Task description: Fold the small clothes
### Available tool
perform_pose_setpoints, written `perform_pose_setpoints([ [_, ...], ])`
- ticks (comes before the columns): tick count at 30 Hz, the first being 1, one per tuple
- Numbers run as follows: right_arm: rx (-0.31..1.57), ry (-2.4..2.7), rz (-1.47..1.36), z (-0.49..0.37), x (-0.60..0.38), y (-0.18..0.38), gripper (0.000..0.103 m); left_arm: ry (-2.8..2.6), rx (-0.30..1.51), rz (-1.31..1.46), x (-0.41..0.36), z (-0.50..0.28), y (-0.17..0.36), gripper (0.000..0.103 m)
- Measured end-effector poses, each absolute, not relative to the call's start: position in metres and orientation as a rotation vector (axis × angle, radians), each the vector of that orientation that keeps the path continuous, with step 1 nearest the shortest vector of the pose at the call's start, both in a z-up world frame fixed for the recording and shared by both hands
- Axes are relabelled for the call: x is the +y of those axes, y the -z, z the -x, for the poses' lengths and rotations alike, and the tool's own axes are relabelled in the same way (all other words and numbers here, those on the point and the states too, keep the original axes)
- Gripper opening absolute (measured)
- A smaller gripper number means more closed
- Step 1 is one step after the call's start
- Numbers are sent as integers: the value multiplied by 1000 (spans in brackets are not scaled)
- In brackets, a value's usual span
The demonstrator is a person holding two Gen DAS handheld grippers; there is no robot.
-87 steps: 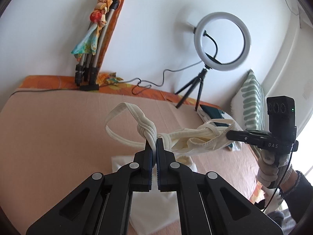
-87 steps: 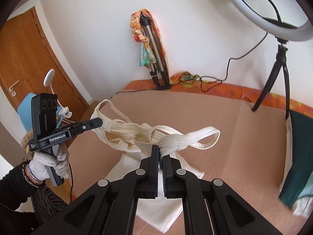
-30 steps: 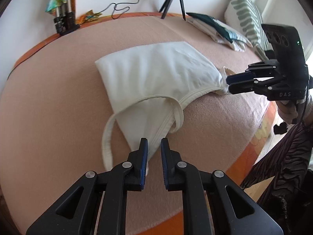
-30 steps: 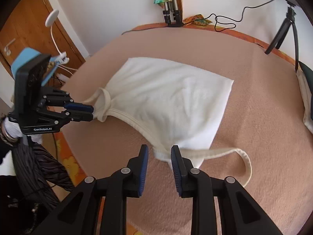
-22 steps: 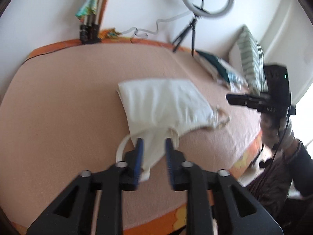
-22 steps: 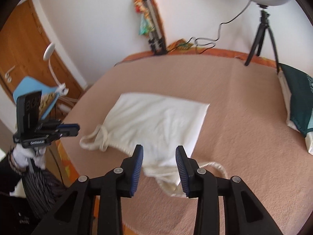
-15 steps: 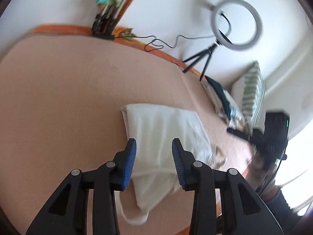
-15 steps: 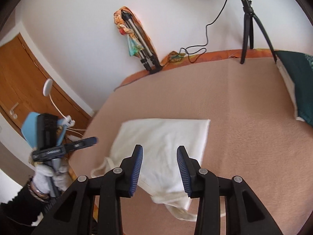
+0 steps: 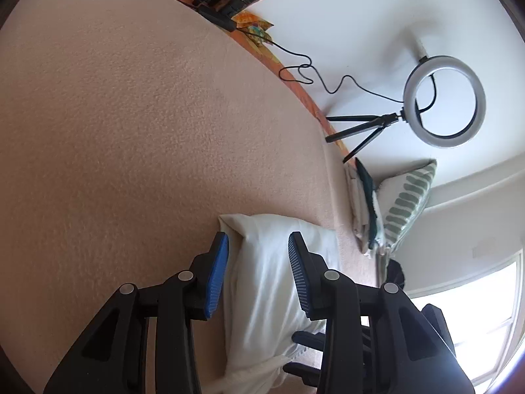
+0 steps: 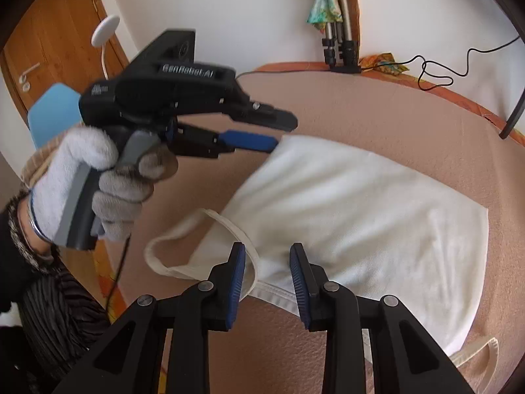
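Garment point(image 10: 361, 203): white top, spread flat on bed point(image 10: 393, 105), unfolded; I judge every fold remains. Left gripper point(image 9: 257, 269) and right gripper point(image 10: 267, 279): jaws apart, empty.

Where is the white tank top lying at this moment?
The white tank top lies flat on the pink blanket, directly ahead of the open right gripper, its straps nearest the gripper; the open left gripper is near its far-left corner.

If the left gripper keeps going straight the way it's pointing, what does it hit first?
Most likely the white top lying on the bed: it fills the gap between the open jaws of the left gripper. Depth is unclear from this view.
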State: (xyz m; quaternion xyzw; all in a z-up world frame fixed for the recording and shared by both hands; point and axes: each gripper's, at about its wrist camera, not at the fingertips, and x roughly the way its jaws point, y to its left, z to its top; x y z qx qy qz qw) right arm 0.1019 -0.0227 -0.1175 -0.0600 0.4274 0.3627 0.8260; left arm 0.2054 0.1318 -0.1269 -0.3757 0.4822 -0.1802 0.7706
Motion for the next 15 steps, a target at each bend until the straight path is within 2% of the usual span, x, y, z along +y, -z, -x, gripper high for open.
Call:
perform_pose_setpoints([
  [4,919,-783,95,-105,-30,118,28,458,1064,920,129,-214,136,36],
  [12,922,-789,86,-104,-32,121,27,427,1025,923,119,-230,139,36],
  [15,924,-791,87,-107,-32,122,27,322,1018,845,118,-232,138,36],
])
